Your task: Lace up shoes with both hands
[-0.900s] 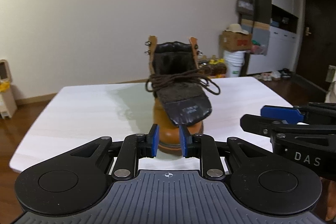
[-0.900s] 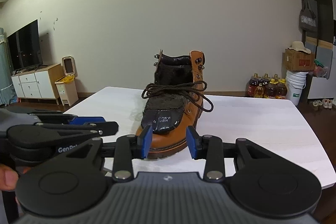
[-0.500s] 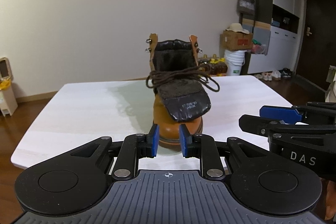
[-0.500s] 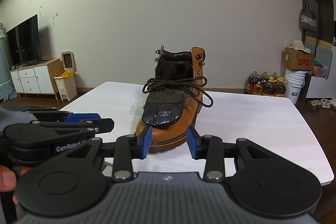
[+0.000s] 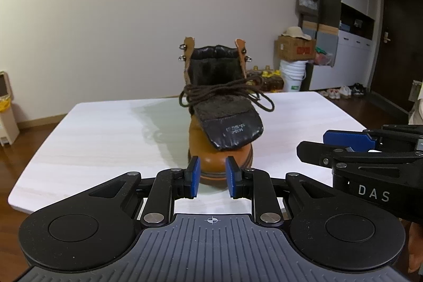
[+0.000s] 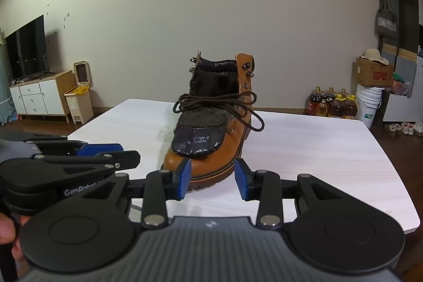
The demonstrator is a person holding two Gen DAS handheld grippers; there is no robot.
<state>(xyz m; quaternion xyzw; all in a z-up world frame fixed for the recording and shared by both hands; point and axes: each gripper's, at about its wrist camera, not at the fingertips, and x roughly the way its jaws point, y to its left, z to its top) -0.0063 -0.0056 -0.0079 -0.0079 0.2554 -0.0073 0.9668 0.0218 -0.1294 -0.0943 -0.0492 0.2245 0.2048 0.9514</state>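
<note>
At the left, the left gripper (image 5: 210,180) hangs low over the near edge of the white wood-grain desk (image 5: 92,139), its blue-padded jaws standing apart with nothing between them; only the toe of the boot shows beyond the gap, well clear of the pads.

In the middle of the desk stands the tan leather lace-up boot (image 5: 220,123), upright, toe toward both cameras. Its dark fleece-lined tongue (image 5: 228,123) is flopped forward over the vamp, printed underside showing. The dark brown cord shoelace (image 5: 227,94) lies in a loose tangle across the open throat, with a loop drooping off the boot's side. It seems threaded through the lower eyelets only, while the metal hooks (image 5: 182,52) on the collar are bare.

To the right, the right gripper (image 6: 212,182) hovers near the desk's front edge, jaws spread wide and empty, just short of the toe.

By my reading the lacing has hardly begun: neither lace end is picked up, the tongue needs lifting back, and the upper hooks and the tie remain.
</note>
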